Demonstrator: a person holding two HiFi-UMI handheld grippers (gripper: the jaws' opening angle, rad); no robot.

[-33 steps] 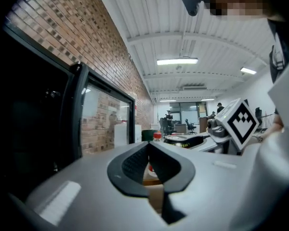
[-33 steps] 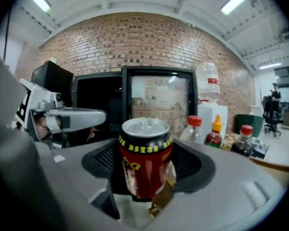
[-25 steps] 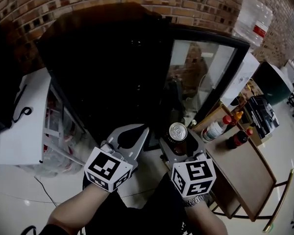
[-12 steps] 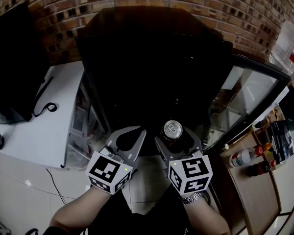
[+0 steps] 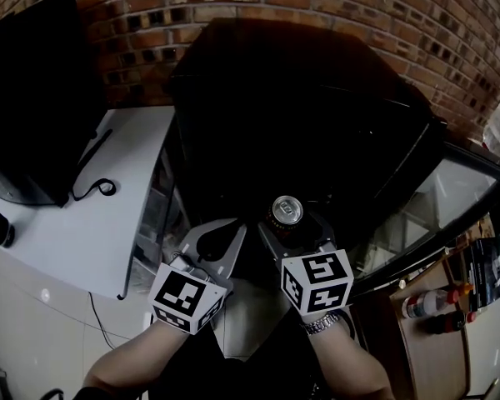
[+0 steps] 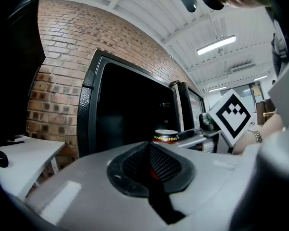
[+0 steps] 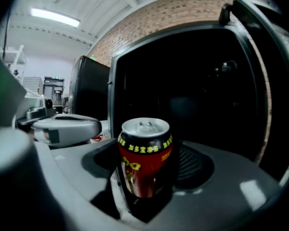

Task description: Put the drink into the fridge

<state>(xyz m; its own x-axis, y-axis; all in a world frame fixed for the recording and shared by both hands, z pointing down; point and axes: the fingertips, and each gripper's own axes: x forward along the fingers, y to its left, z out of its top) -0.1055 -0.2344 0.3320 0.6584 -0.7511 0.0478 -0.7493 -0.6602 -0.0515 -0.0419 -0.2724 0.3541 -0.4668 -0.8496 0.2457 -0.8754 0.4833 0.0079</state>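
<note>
Drink can [image 7: 145, 158], glossy red-and-black cylinder, clamped in right gripper [image 5: 289, 227]; left gripper [image 6: 149, 150] closed.

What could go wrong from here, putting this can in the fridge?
1. The fridge interior is dark with no shelf visible, so the can may land on an edge and tip.
2. The right gripper holds the can low; its free top might clip the fridge frame and slip.

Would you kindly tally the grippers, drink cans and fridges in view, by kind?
Grippers: 2, the left gripper, shut and empty, and the right gripper
Cans: 1, the can held between the right gripper's jaws
Fridges: 1, the fridge, black, with its door open
Total: 4
</note>
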